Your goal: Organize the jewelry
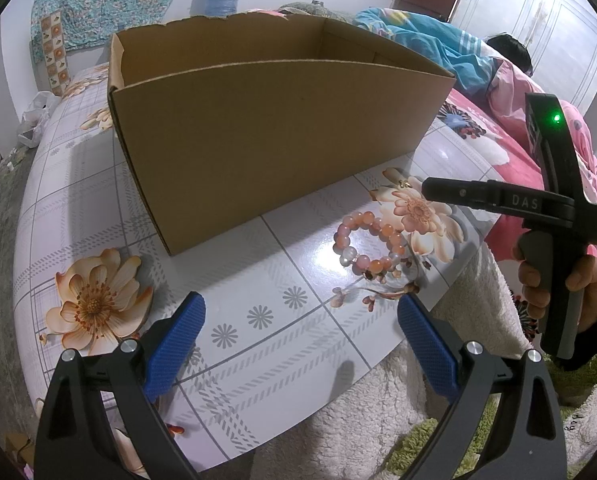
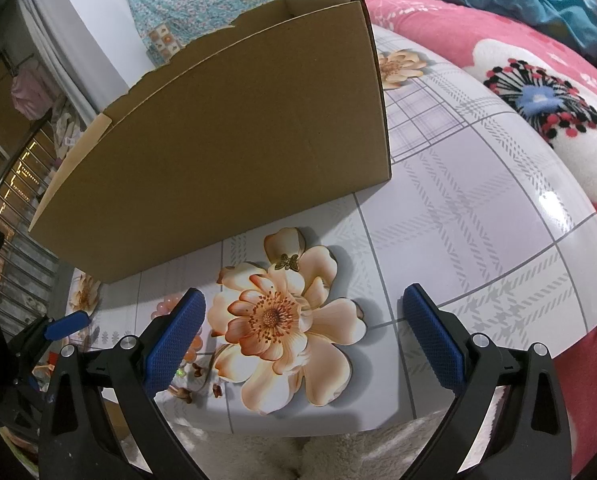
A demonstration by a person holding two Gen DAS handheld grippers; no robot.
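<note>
Glossy white table top with plaid lines and printed peach flowers (image 1: 282,280) carries everything. Open brown corrugated cardboard box (image 1: 258,136) sits at the far middle of it, long side facing both cameras; what shows of its inside looks empty, floor not visible.

Left gripper (image 1: 300,344): blue textured pads spread wide, nothing between them. Right gripper (image 2: 302,332): same, jaws wide apart and empty.

Task items, both loose on the table in front of the box, not in it:
- pink-orange round-bead bracelet (image 1: 372,246), lying flat as a ring, so no real long axis. From the left gripper it's ahead and to the right, near the table's right edge. In the right wrist view only a few beads show, behind the left pad.
- small brass-coloured butterfly charm (image 2: 286,263), lying on a printed flower petal just in front of the box wall. It's straight ahead of the right gripper, slightly left of centre, wings spread sideways. In the left view only a small gold glint shows by the right tool's tip.

My read: right gripper is nearer the charm, left one has the cleaner line to the bracelet. Nothing grasped yet.

Readable text: "DAS" in white on the right tool's black body, green LED lit above it.
</note>
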